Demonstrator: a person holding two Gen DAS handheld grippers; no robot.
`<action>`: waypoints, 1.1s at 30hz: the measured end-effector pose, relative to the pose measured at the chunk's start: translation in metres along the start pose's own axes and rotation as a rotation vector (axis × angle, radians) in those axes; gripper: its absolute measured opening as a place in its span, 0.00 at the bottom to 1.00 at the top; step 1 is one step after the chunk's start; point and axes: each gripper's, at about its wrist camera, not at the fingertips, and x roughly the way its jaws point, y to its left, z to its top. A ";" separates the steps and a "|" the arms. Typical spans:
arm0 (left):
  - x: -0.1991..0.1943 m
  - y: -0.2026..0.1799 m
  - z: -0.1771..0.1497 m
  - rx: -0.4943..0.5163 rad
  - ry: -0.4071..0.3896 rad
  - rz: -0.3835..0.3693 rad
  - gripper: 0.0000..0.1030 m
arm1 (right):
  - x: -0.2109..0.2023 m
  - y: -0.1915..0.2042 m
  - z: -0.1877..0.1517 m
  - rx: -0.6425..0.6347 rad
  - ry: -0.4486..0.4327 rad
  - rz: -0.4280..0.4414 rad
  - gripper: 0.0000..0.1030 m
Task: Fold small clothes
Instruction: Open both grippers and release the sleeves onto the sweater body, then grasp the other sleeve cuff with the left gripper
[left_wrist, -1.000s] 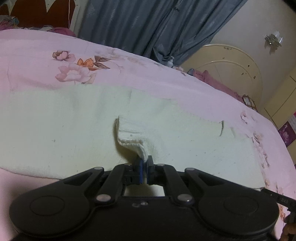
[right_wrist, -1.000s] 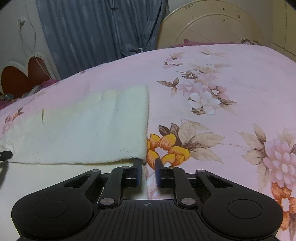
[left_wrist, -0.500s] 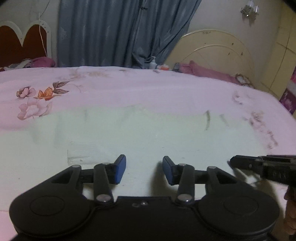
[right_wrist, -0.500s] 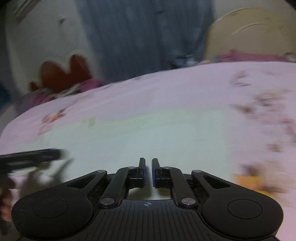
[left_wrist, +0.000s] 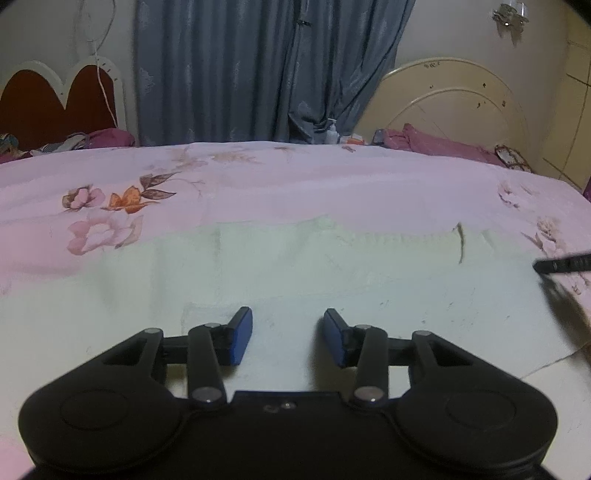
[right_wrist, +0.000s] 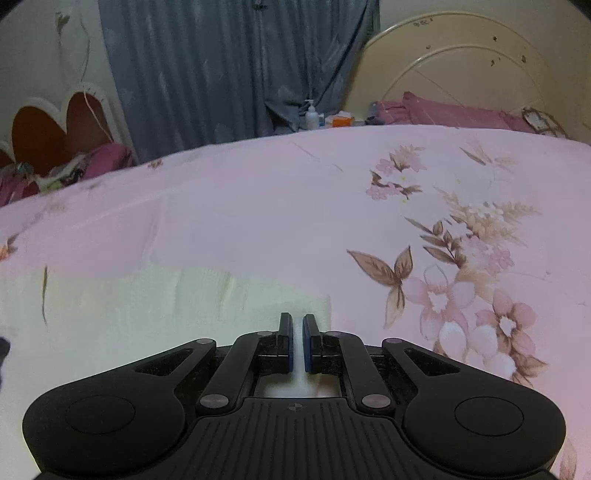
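Cream knit garment (left_wrist: 295, 273) lies flat beneath the left gripper's (left_wrist: 288, 338) spread jaws.

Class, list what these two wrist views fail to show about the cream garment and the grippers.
- Cream garment, left wrist view: near edge hidden behind the left gripper.
- Right wrist view: whether the nearly closed right gripper pinches any cloth is unclear.
- Right gripper in left wrist view: cut off by the right edge, blurred.
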 end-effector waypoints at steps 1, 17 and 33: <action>-0.007 0.000 0.000 -0.010 -0.020 -0.002 0.38 | -0.005 0.003 -0.003 -0.019 0.010 -0.002 0.07; -0.037 -0.006 -0.033 -0.043 -0.022 0.032 0.39 | -0.084 0.029 -0.076 -0.088 -0.020 -0.003 0.07; -0.053 0.018 -0.032 -0.055 -0.038 0.033 0.65 | -0.096 0.054 -0.073 -0.041 -0.026 -0.017 0.07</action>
